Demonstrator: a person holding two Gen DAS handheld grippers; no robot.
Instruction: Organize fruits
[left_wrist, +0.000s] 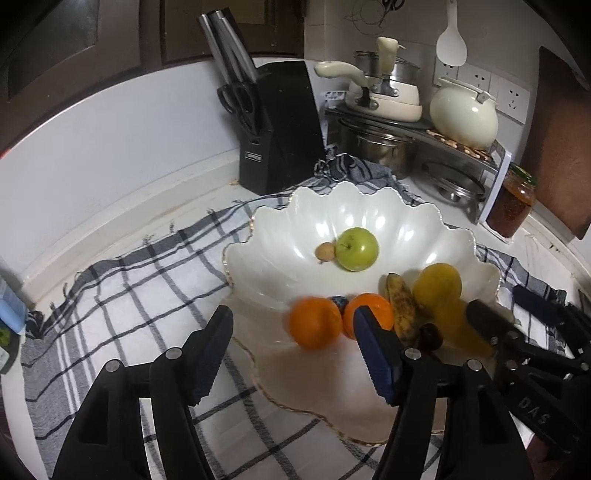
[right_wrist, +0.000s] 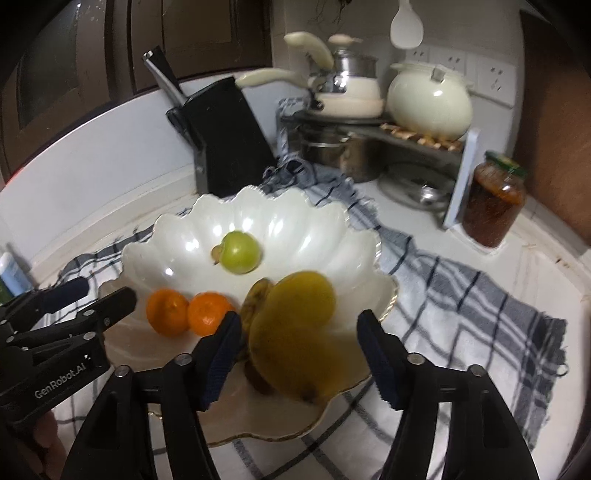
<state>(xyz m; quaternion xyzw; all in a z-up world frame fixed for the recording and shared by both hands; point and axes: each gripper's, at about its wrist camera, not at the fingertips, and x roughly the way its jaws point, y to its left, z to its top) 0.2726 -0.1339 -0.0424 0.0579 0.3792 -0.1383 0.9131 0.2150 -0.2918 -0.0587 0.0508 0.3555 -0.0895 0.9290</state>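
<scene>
While both grippers hover over the near rim, the scene sits on a white countertop with a checked cloth spread across it. On the cloth stands a large white scalloped bowl, gold-edged, holding all the fruit.

Behind the bowl: black knife block with scissors on its side, steel pots on a corner rack, a cream kettle, and a jar of red-brown preserve at the right.

Fruit, big to small:
- yellow mango, blurred, at the bowl's near right side, between the right gripper's fingers but neither pad clearly pressing on it
- green apple near bowl centre, well apart from the rest
- 2 oranges side by side at the near left; the left one is blurred
- spotted banana lying between the right orange and the mango
- small dark fruit just beside the banana's near end
- small brown nut-like item touching the apple's left side

Left gripper: jaws apart, nothing clamped; the left orange sits just beyond the gap, no contact visible.
Right gripper: jaws spread wide around the mango, not clamping.

Each gripper shows in the other's view at the frame edge.
</scene>
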